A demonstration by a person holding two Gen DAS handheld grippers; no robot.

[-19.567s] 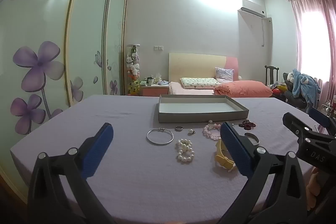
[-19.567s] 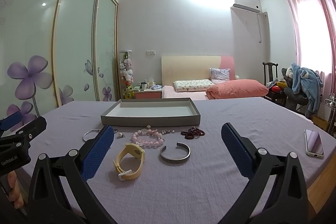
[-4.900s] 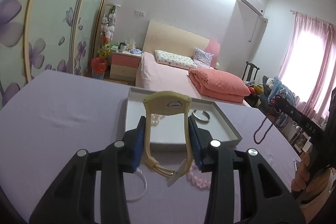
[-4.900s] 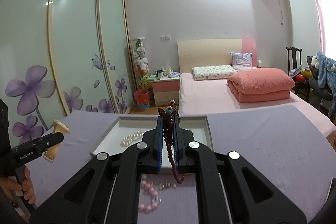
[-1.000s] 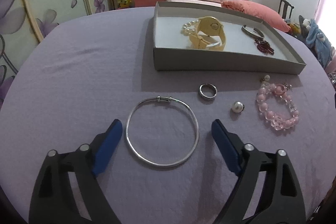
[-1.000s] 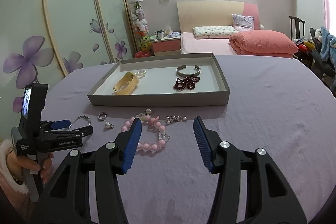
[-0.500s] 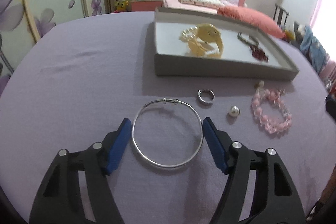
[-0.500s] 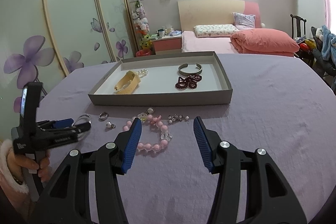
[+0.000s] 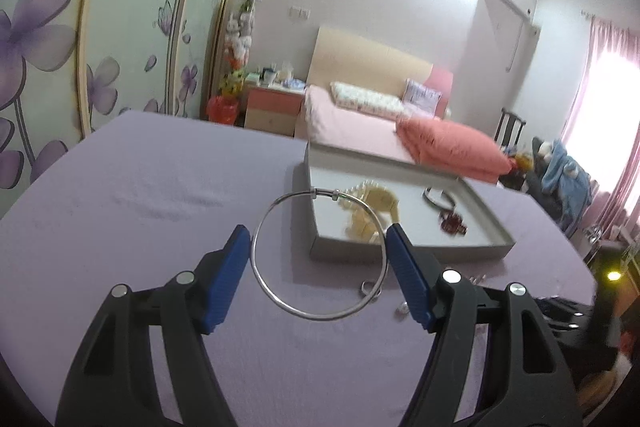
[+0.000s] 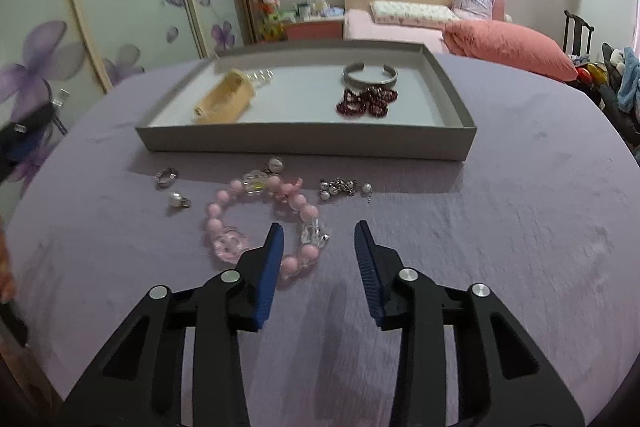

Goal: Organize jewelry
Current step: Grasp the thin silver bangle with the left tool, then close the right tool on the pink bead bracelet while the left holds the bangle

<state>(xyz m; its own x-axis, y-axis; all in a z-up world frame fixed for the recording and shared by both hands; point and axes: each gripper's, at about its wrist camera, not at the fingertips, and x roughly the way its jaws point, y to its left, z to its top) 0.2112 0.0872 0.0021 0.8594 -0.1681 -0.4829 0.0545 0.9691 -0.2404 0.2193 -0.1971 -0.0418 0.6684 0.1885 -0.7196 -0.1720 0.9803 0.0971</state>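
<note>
Left gripper (image 9: 318, 269) is clamping the thin silver wire bangle (image 9: 320, 254) flat across its width, lifted. Grey cardboard tray (image 9: 408, 251) is lying just ahead-right of you. Right gripper (image 10: 319, 259) is hanging unclenched over the pink bead bracelet (image 10: 264, 223).

I note the bangle (image 9: 320, 255) is thin polished metal, bright and smooth. The tray (image 10: 304, 141) looks like matt grey card. Inside it, the cuff (image 10: 370, 75) is brushed metal and the watch (image 10: 224, 103) dull cream plastic. Before the tray, the pink beads (image 10: 256, 223) are glossy on matt lilac cloth (image 10: 520, 207).
</note>
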